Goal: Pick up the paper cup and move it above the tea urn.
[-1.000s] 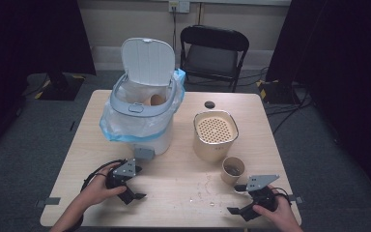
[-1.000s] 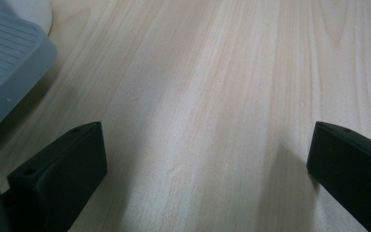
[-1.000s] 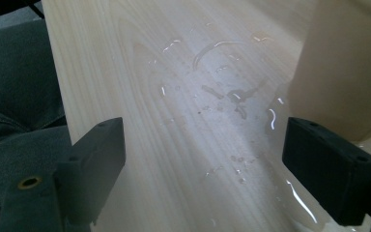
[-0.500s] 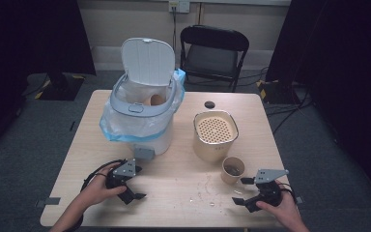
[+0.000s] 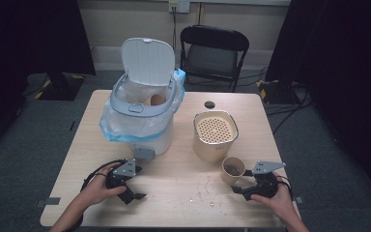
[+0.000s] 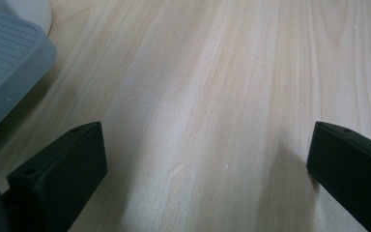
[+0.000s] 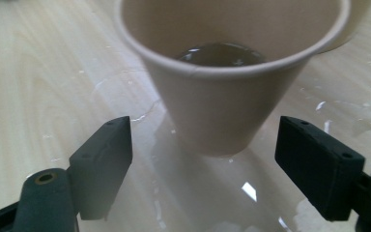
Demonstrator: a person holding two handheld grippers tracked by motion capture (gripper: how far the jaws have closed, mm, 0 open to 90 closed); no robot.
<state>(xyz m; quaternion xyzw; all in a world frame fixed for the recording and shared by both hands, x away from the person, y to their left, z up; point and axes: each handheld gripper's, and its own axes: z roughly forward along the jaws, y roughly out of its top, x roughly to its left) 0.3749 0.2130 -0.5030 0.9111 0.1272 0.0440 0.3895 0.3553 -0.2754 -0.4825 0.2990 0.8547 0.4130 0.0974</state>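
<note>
Table lit, surroundings dark; wet glare, close-ups soft.

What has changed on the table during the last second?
The right gripper moved up the table toward the paper cup, and its jaws have just been closing a little; they stand open either side of the cup, not touching it. The left gripper, the bin and the beige container stayed where they were.

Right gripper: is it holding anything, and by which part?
Nothing is held. The right gripper stands open just short of the small tan paper cup, pads touching nothing.
</note>
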